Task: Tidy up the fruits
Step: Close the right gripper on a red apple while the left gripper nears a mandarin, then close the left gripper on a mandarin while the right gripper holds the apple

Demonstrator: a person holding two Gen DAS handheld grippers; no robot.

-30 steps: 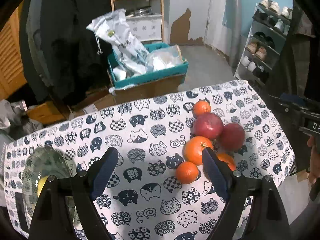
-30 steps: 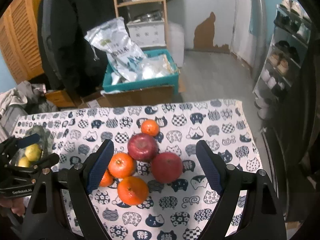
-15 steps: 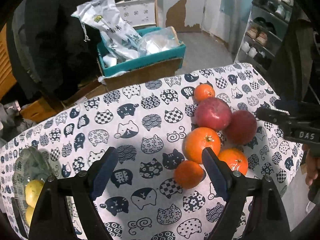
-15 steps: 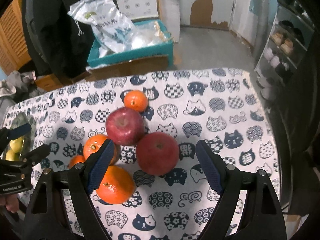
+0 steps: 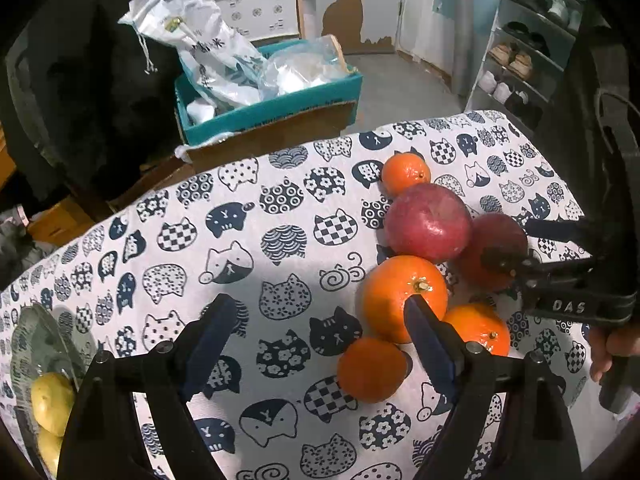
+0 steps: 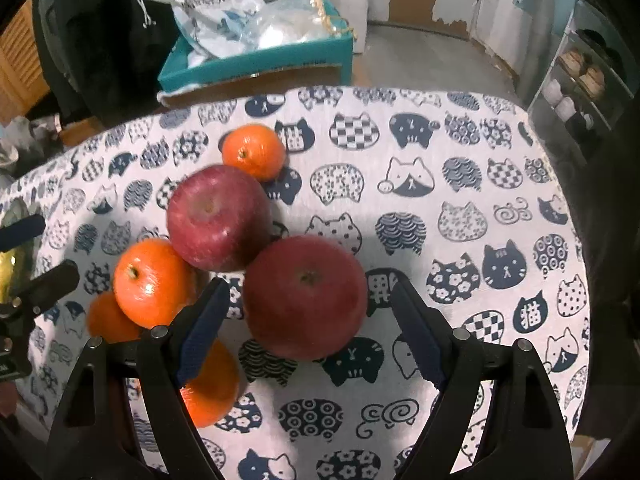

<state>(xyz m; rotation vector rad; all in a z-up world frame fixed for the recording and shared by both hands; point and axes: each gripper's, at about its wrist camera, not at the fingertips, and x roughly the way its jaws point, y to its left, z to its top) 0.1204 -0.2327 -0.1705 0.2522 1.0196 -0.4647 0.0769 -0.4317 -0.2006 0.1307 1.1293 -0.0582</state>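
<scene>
Two red apples and several oranges lie bunched on the cat-print tablecloth point(image 5: 280, 208). My right gripper point(image 6: 308, 300) is open and low over the nearer apple point(image 6: 304, 280), which sits between the jaws without either pad touching it. The second apple point(image 6: 218, 216) lies just behind it, with oranges point(image 6: 150, 280) to its left. My left gripper point(image 5: 316, 320) is open over bare cloth. Its right finger stands in front of the large orange point(image 5: 400, 292), and a smaller orange point(image 5: 370, 368) lies just inside that finger. The right gripper point(image 5: 516, 264) reaches in over the far apple point(image 5: 496, 240).
A glass bowl point(image 5: 36, 344) holding yellow fruit point(image 5: 50, 400) sits at the table's left edge. Behind the table stands a teal box point(image 5: 272, 104) stuffed with plastic bags. A shoe rack point(image 5: 520, 60) is at the right. A hand point(image 5: 612, 348) grips the right tool.
Both grippers have come down closer to the fruit. The right one now has the nearer apple between its jaws. Both stay open as before.
</scene>
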